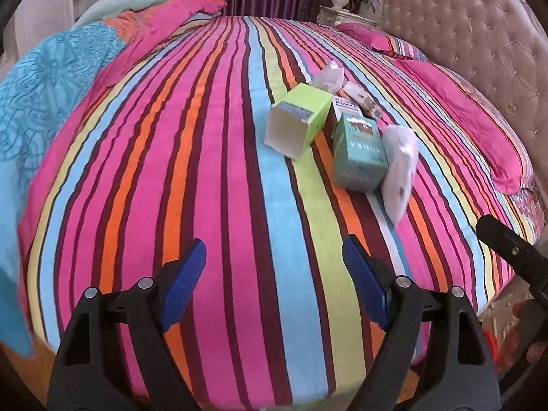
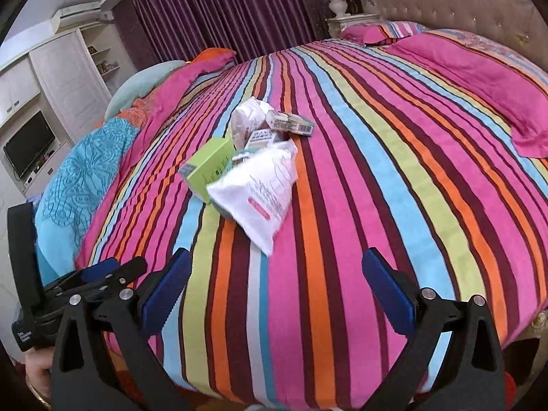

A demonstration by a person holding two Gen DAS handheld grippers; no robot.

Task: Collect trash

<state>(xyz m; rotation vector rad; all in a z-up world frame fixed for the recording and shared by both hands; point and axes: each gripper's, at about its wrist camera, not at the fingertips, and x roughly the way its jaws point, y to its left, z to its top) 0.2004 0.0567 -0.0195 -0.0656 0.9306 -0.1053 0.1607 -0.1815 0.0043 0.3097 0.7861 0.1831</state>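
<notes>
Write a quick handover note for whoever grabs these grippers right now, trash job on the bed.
Left gripper: jaws open, empty, above the bedspread.
Right gripper: jaws open, empty.
Trash sits in one pile mid-bed: green box, teal box, white packet, crumpled wrapper, small carton.
Done: nothing picked up.
Left: collect every piece. No bin is in view.

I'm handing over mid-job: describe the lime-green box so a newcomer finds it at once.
Start at the striped bed; a small heap of trash lies on its middle. The lime-green box is at the heap's left edge, lying on its side, beside the teal box. It alone is lime green, and its open white end faces the left wrist camera.
</notes>
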